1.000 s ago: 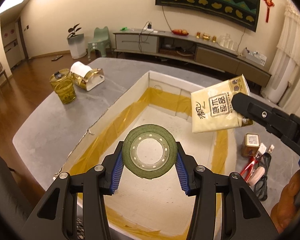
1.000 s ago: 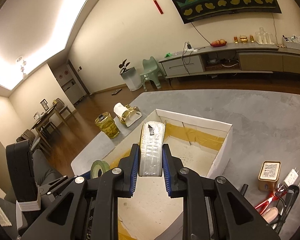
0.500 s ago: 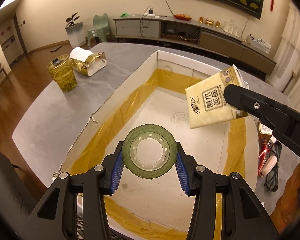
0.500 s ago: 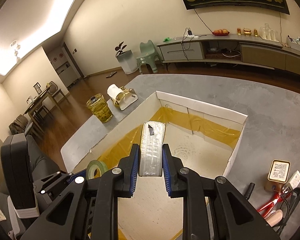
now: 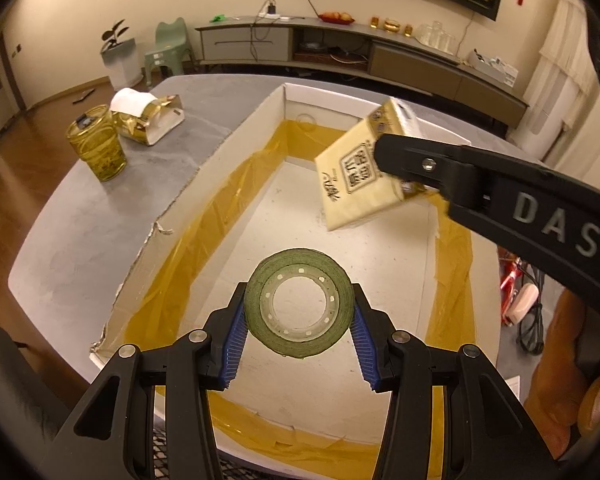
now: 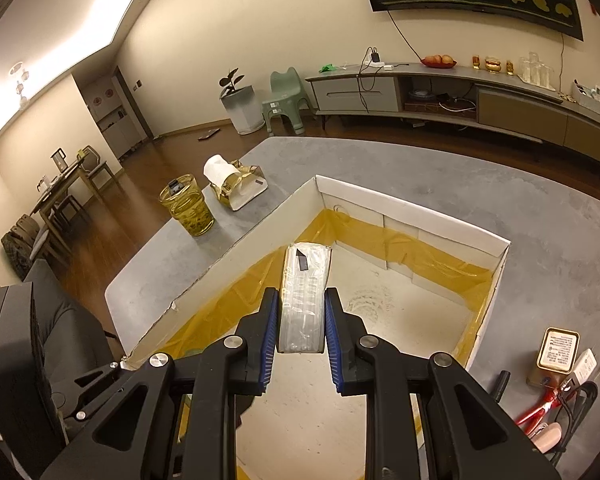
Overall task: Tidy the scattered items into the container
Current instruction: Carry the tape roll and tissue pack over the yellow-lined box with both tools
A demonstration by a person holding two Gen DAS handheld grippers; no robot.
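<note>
Left wrist view: both grippers hold items above the open cardboard box (image 5: pixel 236 140).
Left gripper (image 5: pixel 299 322) clamps a green tape roll (image 5: pixel 299 307) over the box's near end; right gripper (image 6: pixel 301 320) pinches a tissue pack (image 5: pixel 360 182) over its far right corner.

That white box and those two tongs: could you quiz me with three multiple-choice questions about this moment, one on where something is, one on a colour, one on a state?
1. Where is the tissue pack?
A. On the floor
B. Held above the white box
C. Beside the glass jar

2. What colour is the tape roll?
A. Green
B. Red
C. Blue

3. What state is the left tongs in?
A. Wide open, empty
B. Out of sight
C. Shut on the tape roll

Answers: 1 B, the right tongs carry it over the box's inside. 2 A, its rim is green. 3 C, both blue pads press the roll's sides.
</note>
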